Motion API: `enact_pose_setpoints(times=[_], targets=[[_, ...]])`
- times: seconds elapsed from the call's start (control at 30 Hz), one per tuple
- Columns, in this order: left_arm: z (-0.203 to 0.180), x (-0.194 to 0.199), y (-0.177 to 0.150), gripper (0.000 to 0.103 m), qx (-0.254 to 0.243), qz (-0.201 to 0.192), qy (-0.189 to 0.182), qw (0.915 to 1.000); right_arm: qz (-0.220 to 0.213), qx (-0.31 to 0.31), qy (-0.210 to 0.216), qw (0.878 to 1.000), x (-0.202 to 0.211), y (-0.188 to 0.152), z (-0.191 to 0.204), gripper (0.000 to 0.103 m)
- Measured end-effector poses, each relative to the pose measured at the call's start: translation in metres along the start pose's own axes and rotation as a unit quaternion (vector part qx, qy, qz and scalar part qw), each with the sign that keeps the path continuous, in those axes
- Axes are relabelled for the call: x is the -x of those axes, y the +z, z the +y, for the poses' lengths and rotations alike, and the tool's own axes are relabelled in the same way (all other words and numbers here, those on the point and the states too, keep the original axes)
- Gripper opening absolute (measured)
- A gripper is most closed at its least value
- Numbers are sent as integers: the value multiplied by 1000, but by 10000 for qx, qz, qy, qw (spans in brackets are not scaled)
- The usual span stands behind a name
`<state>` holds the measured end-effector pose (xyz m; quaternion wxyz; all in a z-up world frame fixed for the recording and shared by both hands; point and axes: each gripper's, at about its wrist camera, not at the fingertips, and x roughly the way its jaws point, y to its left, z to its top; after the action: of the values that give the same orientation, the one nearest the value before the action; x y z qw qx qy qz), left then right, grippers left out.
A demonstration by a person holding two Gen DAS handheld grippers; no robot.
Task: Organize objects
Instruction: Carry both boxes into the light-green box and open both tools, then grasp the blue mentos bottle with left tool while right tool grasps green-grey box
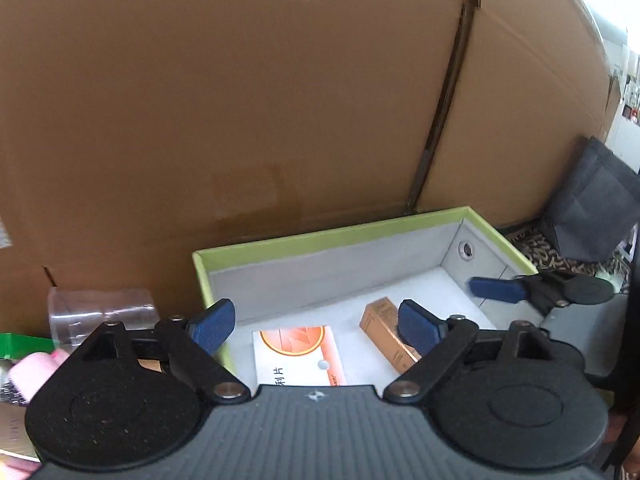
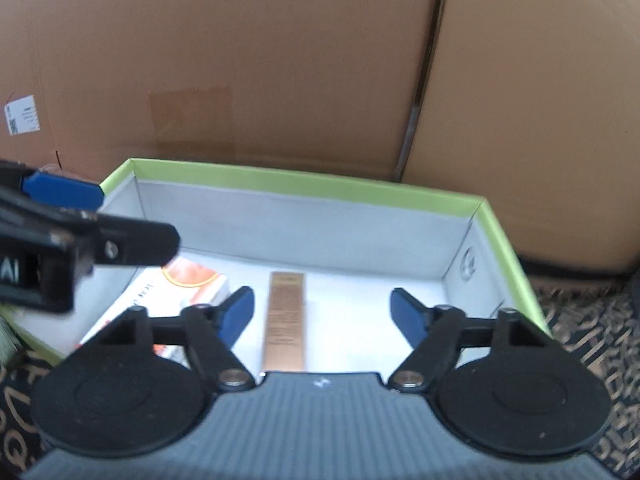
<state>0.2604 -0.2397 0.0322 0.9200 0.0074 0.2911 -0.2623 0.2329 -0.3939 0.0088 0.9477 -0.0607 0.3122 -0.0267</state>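
Cardboard everywhere behind this setup, big brown panels [image 1: 240, 100] walling off the back. In front of them sits a shoebox-type box [image 2: 304, 184] with a lime green rim and pale grey inside, open at the top.

Two things are lying flat on its white floor. There's a white and orange packet [image 1: 298, 356] with some printed characters on it, and a slim tan carton [image 2: 285, 320] just beside it, not touching as far as I can tell. From the right wrist camera the carton sits dead centre at about 12 o'clock from that tool, the packet off around 10 o'clock.

The left gripper [image 1: 316, 330] is spread wide, blue pads with nothing in them, hanging over the near left part of the box above the packet. The right gripper [image 2: 322, 314] is also wide with nothing gripped; the carton lies below the gap, untouched by the pads.

Off to the left camera's 9 o'clock, outside the box, there's a clear plastic container [image 1: 102, 312] and something pink [image 1: 36, 372], too blurry to name. A dark bag [image 1: 592, 216] sits at 3 o'clock on a patterned cloth [image 2: 588, 320].
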Motion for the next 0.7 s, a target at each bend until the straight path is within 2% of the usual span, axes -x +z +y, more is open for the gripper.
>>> enact_pose_setpoints(times=[0.07,0.13,0.23,0.37,0.5,0.57,0.63,0.7], targets=[[3,20,1,92,37,-307,40,9995,-302,-158,-75,9994,22,0,-1,102],[7,48,-4,92,100,-630,12,9980,-679,-295,-31,9973,51,-3,-2,103],[18,88,-18,95,370,-917,20,9951,-1049,-306,29,9940,86,-11,9,103],[41,133,-46,96,796,-1068,-108,9910,-1407,-289,324,9891,119,-26,30,103],[67,175,-92,97,1222,-1360,89,9831,-1487,-342,817,9849,136,-38,78,103],[78,191,-114,97,1349,-1211,281,9830,-1439,-346,1098,9829,140,-48,98,103],[93,205,-135,97,1363,-1176,566,9820,-1323,-320,1323,9818,139,-57,120,103],[109,218,-157,97,1399,-1296,1064,9759,-1183,-305,1525,9807,141,-67,140,103]])
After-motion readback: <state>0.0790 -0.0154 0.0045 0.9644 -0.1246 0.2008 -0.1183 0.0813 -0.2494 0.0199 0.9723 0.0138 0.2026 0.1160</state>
